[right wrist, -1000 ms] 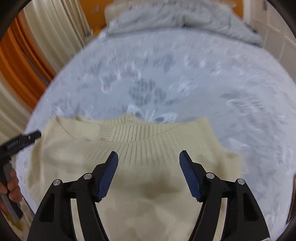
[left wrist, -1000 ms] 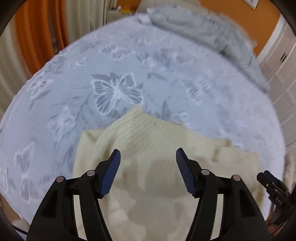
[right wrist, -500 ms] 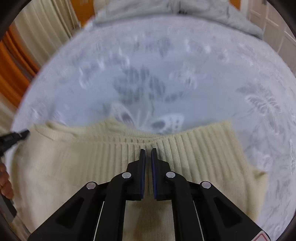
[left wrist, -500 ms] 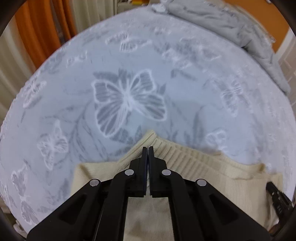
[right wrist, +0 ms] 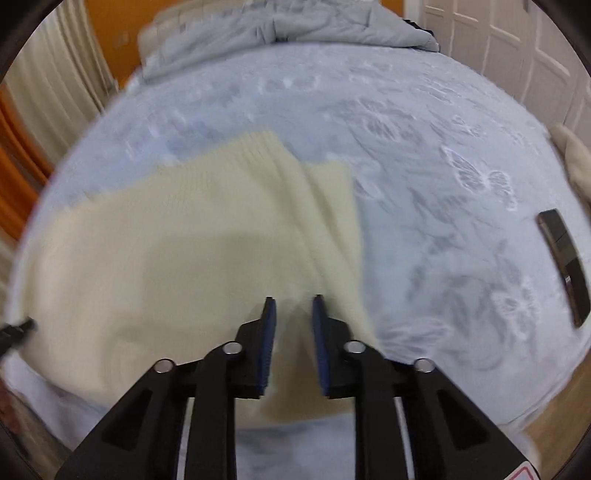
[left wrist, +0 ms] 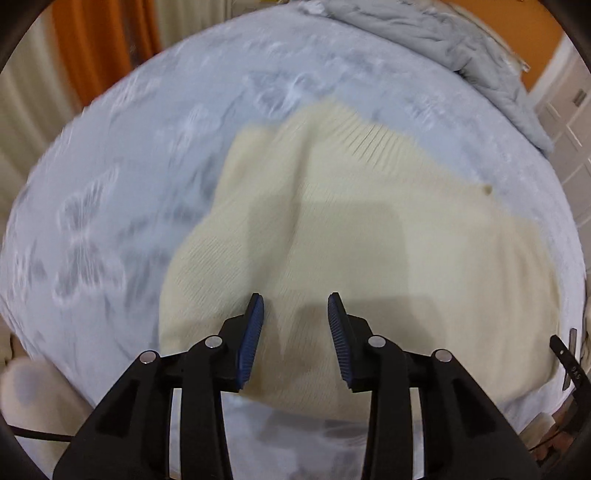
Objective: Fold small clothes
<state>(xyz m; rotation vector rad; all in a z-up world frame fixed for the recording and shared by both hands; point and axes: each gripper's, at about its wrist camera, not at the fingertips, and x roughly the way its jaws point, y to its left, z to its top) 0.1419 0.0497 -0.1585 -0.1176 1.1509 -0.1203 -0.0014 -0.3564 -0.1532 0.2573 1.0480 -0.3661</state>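
A cream knit sweater (left wrist: 369,229) lies spread on the pale blue butterfly-print bedspread (left wrist: 129,192); its ribbed edge is at the far side. It also shows in the right wrist view (right wrist: 184,251), with one side folded over. My left gripper (left wrist: 295,325) is open and empty above the sweater's near part. My right gripper (right wrist: 293,325) is open with a narrower gap, above the sweater's near right edge. The frames are motion-blurred.
A grey crumpled duvet (left wrist: 443,33) lies at the far end of the bed, seen also in the right wrist view (right wrist: 277,29). A dark flat remote-like object (right wrist: 563,266) lies on the bed to the right. Orange curtains (left wrist: 99,48) hang at left.
Both grippers, shut on the sweater's ribbed edge half a second ago, have opened and pulled back. The sweater now lies farther away and spread out.
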